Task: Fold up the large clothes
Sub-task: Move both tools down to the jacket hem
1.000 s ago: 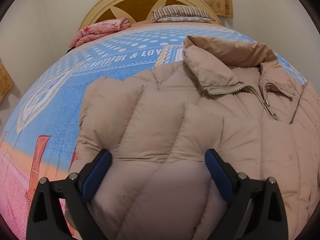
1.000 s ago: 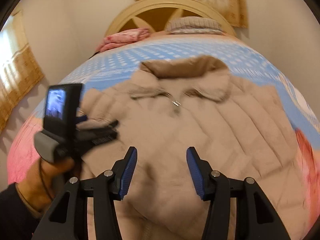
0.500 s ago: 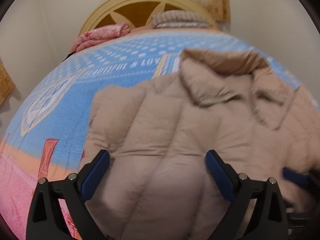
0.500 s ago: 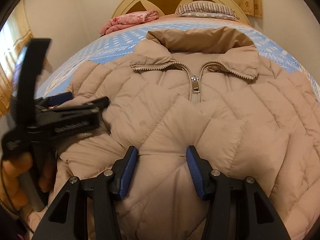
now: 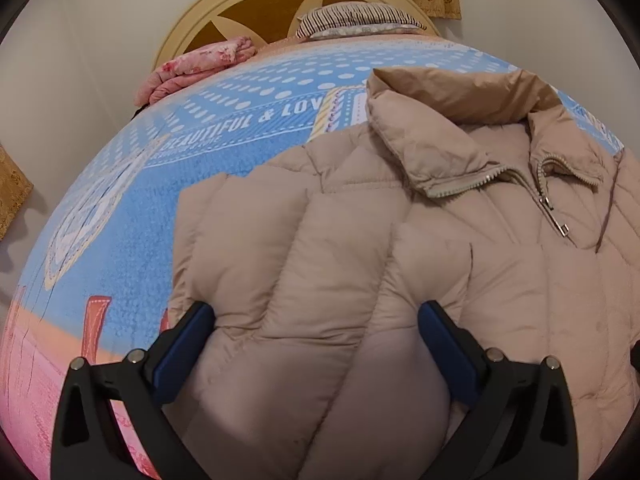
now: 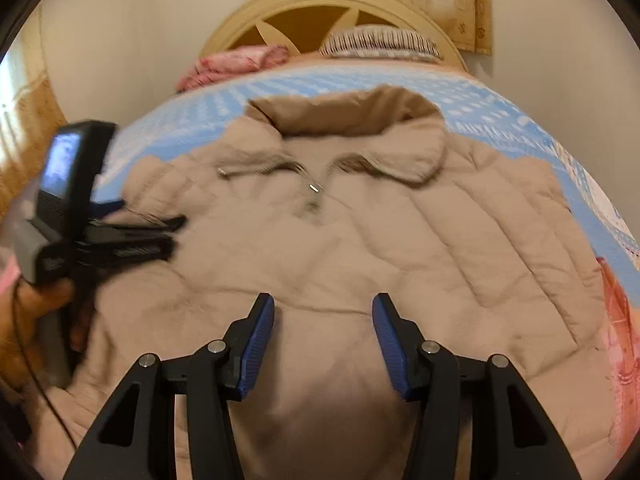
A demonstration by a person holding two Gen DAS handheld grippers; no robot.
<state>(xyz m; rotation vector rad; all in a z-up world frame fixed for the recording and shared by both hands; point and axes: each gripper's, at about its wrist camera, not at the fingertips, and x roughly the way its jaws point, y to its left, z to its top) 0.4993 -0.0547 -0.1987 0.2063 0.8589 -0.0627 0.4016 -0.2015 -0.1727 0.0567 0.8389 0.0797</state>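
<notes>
A beige puffer jacket (image 5: pixel 400 248) lies zipped, front up, on the bed (image 5: pixel 120 220), collar toward 12 o'clock. Left gripper (image 5: pixel 316 320) and right gripper (image 6: pixel 323 316) hover over it, jaws released, grasping nothing.

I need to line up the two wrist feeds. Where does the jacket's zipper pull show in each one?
Left wrist view: the zipper pull sits right of center in the upper half, hanging below the open collar.
Right wrist view: the zipper pull sits near the center, above the middle, blurred, just under the collar.
Shared landmark: the striped pillow against the headboard, top center in both views.
</notes>
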